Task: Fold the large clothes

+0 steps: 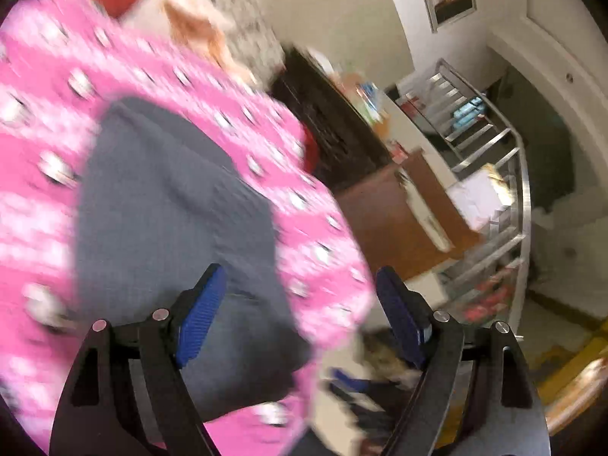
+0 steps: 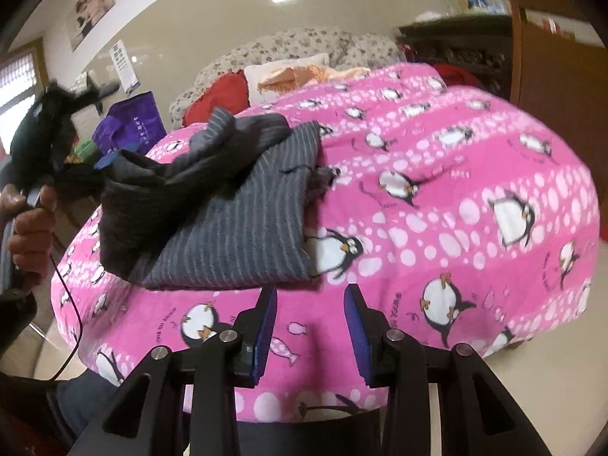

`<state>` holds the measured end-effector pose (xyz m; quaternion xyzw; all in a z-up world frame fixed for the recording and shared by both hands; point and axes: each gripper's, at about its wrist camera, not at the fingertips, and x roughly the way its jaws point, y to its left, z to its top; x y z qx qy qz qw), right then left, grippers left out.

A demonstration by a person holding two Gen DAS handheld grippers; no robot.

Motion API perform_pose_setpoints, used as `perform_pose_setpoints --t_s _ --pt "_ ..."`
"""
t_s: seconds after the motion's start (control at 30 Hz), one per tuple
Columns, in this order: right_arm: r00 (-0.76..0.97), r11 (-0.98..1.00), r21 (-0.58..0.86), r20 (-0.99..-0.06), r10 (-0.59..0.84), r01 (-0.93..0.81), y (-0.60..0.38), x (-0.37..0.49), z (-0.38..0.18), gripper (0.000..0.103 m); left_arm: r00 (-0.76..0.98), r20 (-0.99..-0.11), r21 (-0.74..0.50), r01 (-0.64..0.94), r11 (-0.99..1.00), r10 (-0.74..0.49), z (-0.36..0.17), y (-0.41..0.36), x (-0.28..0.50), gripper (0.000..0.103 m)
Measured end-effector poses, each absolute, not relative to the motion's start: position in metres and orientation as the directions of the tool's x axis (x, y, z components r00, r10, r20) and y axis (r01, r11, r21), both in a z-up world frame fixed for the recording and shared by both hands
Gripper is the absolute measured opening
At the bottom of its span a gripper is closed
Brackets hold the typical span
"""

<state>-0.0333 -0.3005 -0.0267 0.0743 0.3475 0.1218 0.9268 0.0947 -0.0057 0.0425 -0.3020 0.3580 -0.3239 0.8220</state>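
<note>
A grey striped garment [image 2: 228,205] lies folded on a pink penguin-print cover [image 2: 456,197]. In the blurred left wrist view the garment [image 1: 171,197] fills the middle, on the pink cover [image 1: 45,209]. My left gripper [image 1: 300,285] is open above the garment's near edge, with nothing between its blue pads. In the right wrist view the left gripper [image 2: 102,161] appears at the garment's left edge, where the cloth bunches up; the contact there is unclear. My right gripper [image 2: 311,296] is open and empty, just short of the garment's near edge.
A floral sofa [image 2: 304,45] with a red cushion [image 2: 220,91] stands behind. A purple bag [image 2: 129,121] is at the left. A dark cabinet [image 1: 326,121], a brown board [image 1: 395,220] and a metal stair railing [image 1: 505,174] are to the right.
</note>
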Motion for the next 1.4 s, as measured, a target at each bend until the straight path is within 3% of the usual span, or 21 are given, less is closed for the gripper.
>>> perform_pose_setpoints --t_s 0.13,0.2,0.23,0.27,0.37,0.57,0.6,0.67,0.7,0.73,0.77,1.0,1.13,1.2,1.4 --pt "0.750 0.940 0.243 -0.569 0.338 -0.240 -0.285 -0.030 -0.001 0.039 0.614 -0.516 -0.653 0.170 0.738 -0.598 0.008 0.036 0.084 0.081" --pt "0.740 0.905 0.297 -0.524 0.421 -0.305 -0.270 -0.022 0.013 0.057 0.585 -0.577 -0.657 0.082 0.750 -0.570 -0.019 0.044 0.082 0.081" --pt "0.737 0.882 0.327 -0.491 0.464 -0.338 -0.260 -0.018 0.020 0.074 0.569 -0.581 -0.674 0.063 0.736 -0.581 -0.029 0.044 0.078 0.081" --pt "0.733 0.863 0.353 -0.463 0.498 -0.363 -0.252 -0.013 0.024 0.083 0.562 -0.578 -0.684 0.063 0.727 -0.592 -0.034 0.041 0.076 0.081" --pt "0.660 0.783 0.448 -0.434 0.613 -0.431 -0.223 0.008 0.023 0.083 0.543 -0.580 -0.678 0.092 0.729 -0.607 -0.048 0.037 0.057 0.081" --pt "0.595 0.709 0.603 -0.434 0.677 -0.366 -0.187 0.049 -0.005 0.083 0.508 -0.584 -0.683 0.114 0.722 -0.633 -0.063 0.041 0.042 0.081" --pt "0.600 0.721 0.599 -0.449 0.663 -0.349 -0.184 0.053 -0.007 0.081 0.509 -0.580 -0.686 0.116 0.718 -0.636 -0.063 0.044 0.039 0.081" --pt "0.612 0.745 0.599 -0.481 0.627 -0.293 -0.181 0.066 -0.015 0.055 0.508 -0.574 -0.694 0.115 0.711 -0.642 -0.062 0.044 0.039 0.081" --pt "0.604 0.752 0.602 -0.504 0.617 -0.267 -0.182 0.073 -0.019 0.047 0.507 -0.576 -0.692 0.114 0.713 -0.641 -0.060 0.041 0.041 0.081" --pt "0.589 0.750 0.611 -0.517 0.621 -0.254 -0.184 0.079 -0.022 0.028 0.507 -0.579 -0.690 0.111 0.715 -0.638 -0.058 0.039 0.042 0.081" --pt "0.583 0.761 0.596 -0.532 0.614 -0.257 -0.186 0.081 -0.022 0.021 0.508 -0.575 -0.695 0.110 0.711 -0.641 -0.055 0.039 0.042 0.081" --pt "0.610 0.772 0.541 -0.500 0.614 -0.334 -0.237 0.082 0.018 0.019 0.598 -0.522 -0.676 0.146 0.722 -0.609 -0.017 0.038 0.037 0.081" --pt "0.507 0.704 0.674 -0.536 0.675 -0.224 -0.275 0.098 -0.036 0.019 0.591 -0.518 -0.670 0.171 0.723 -0.619 -0.004 0.018 0.047 0.081" --pt "0.492 0.650 0.743 -0.511 0.705 -0.159 -0.287 0.099 -0.060 0.019 0.584 -0.511 -0.641 0.231 0.732 -0.631 0.010 0.001 0.052 0.081" --pt "0.501 0.651 0.736 -0.499 0.707 -0.186 -0.293 0.100 -0.055 0.023 0.588 -0.469 -0.482 0.455 0.749 -0.659 0.029 -0.043 0.051 0.081"
